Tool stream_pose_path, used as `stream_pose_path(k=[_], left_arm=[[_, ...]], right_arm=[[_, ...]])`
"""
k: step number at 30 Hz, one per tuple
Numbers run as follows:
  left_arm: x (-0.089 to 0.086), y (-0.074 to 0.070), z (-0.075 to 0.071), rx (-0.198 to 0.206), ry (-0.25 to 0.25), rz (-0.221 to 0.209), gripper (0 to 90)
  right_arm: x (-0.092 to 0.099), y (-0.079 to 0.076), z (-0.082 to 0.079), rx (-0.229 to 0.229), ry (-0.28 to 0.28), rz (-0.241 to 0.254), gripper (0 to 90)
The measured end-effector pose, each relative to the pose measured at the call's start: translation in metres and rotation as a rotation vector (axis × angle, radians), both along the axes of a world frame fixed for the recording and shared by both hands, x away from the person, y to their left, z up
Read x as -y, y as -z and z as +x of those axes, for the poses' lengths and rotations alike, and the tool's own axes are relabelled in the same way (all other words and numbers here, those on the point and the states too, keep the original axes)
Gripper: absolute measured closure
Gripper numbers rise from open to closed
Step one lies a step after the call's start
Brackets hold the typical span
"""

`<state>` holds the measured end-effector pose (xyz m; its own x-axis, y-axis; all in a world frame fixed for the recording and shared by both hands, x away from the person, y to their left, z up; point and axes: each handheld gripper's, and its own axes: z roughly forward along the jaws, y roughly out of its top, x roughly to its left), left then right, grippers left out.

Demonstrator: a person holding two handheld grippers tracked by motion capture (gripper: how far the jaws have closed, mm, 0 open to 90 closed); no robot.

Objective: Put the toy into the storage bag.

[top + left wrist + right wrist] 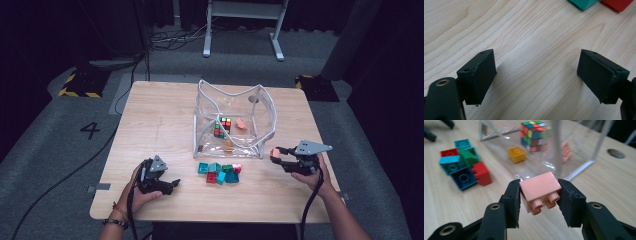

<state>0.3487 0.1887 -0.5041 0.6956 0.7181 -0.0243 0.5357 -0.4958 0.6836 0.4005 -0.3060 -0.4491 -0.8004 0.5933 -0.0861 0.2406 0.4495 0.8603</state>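
Table (165,115) from above: I see my right gripper (276,154) at the right of the clear bag (232,120), holding a pink brick (274,152). My left gripper (172,184) rests near the brick pile (220,173).

Left gripper view: jaws stand wide apart, nothing between them.

Right gripper view: the jaws clamp the pink brick (541,191), its studs toward the camera.

On my worktop (165,125) stood a clear plastic bag (262,107), open at the top, with a colour cube (223,127) and an orange brick (516,154) inside it. Before it lay a cluster of teal, red, green and blue bricks (220,173).
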Motion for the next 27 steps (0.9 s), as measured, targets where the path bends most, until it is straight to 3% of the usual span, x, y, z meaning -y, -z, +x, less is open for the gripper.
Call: stream_pose_path(k=[10, 13, 23, 27], left_arm=[[0.0, 0.0, 0.0, 0.001, -0.001, -0.001, 15.7], [0.0, 0.0, 0.0, 0.001, -0.001, -0.001, 15.7], [0.0, 0.0, 0.0, 0.0, 0.0, 0.0, 15.7], [0.0, 0.0, 0.0, 0.0, -0.001, 0.0, 15.7]], right_arm=[[0.028, -0.017, 0.024, 0.004, 0.103, 0.071, 55.1], [0.029, -0.024, 0.032, 0.019, 0.128, 0.053, 55.1], [0.033, -0.054, 0.06, 0.037, 0.156, 0.103, 55.1], [0.033, -0.068, 0.068, 0.055, 0.158, 0.093, 55.1]])
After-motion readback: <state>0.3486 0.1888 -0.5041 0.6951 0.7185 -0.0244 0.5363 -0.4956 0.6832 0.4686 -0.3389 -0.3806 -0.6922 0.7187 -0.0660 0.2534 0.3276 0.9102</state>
